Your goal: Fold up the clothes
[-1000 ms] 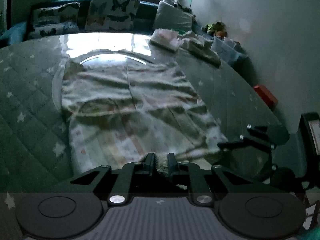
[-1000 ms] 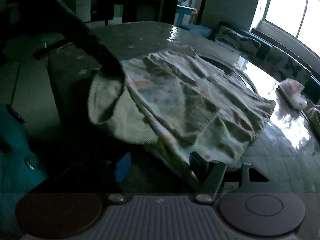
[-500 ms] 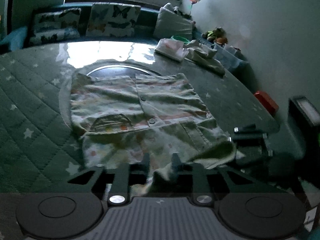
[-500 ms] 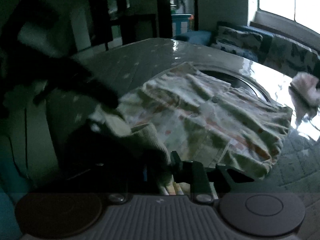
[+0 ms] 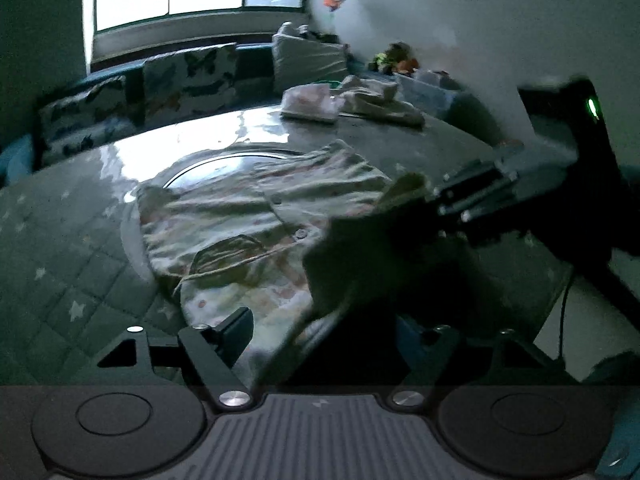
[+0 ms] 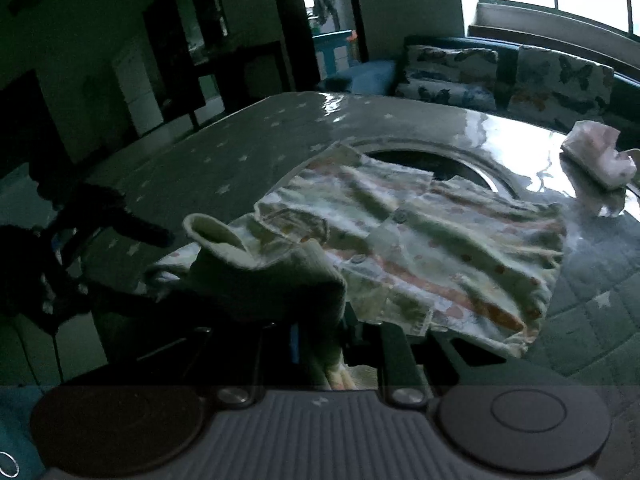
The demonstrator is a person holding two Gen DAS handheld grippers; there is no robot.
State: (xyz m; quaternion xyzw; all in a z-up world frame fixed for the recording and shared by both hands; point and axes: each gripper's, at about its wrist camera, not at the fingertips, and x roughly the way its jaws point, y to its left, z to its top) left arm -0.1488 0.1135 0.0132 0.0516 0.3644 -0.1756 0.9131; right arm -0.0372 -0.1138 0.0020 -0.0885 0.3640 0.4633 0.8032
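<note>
Left gripper [image 5: 320, 332]: fingers apart, nothing pinched; its left finger [image 5: 234, 330] rests low over the near hem of the garment, the right one lost in shadow.

Baby shirt [image 5: 256, 220]: spread flat, button placket up, on the quilted star-print table cover [image 5: 72, 276], partly over the round glass turntable [image 5: 224, 160]; the near end hangs toward the table edge.

Sleeve cuff [image 6: 256, 276]: ribbed, lifted off the table and bunched in front of the right camera.

Right gripper [image 6: 336, 340]: closed on the sleeve fabric, which runs down between its fingers; in the left view it shows as the dark shape [image 5: 476, 196] with the cuff end poking out.

Risk, drag: one-handed pull with the left tool free could slide the whole shirt across the slick cover and skew the fold.

Risk, slip: the hold sits near the thick rib; a bunched bite may let go partway.

Risk, edge: the near hem could slump off the table.

Folded pile [image 5: 310, 102]: far right, well apart, safe.
</note>
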